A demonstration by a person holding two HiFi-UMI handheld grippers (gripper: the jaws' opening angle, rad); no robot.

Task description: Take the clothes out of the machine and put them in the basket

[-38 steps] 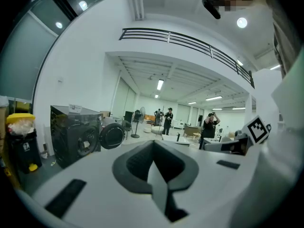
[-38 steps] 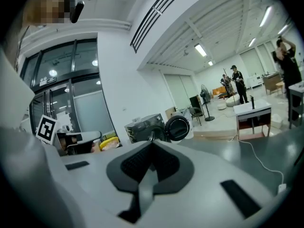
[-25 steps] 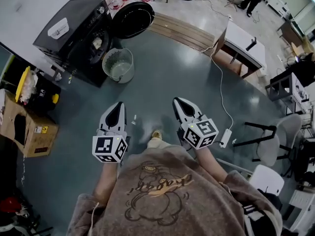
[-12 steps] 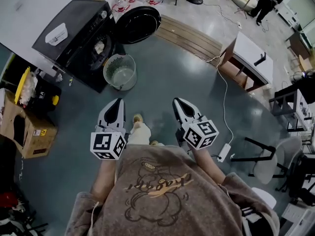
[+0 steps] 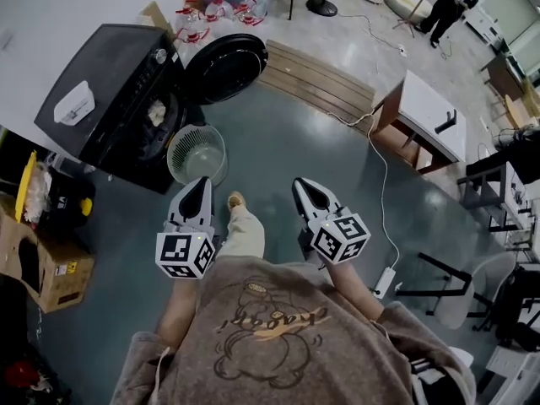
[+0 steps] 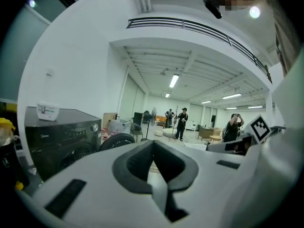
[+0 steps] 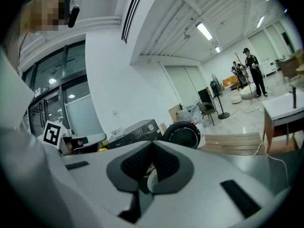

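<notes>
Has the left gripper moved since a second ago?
Yes: the left gripper has come closer to the white basket before the washing machine.

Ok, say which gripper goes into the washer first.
Probably left: the left gripper is on the washer side, nearer the cloth in its open drum than the right gripper. Both are shut, empty.

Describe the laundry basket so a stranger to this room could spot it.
Find the black washing machine against the white wall, its round door open. The basket stands on the floor just before it: pale, round, slotted sides, unlike the brown cardboard box nearby.
</notes>
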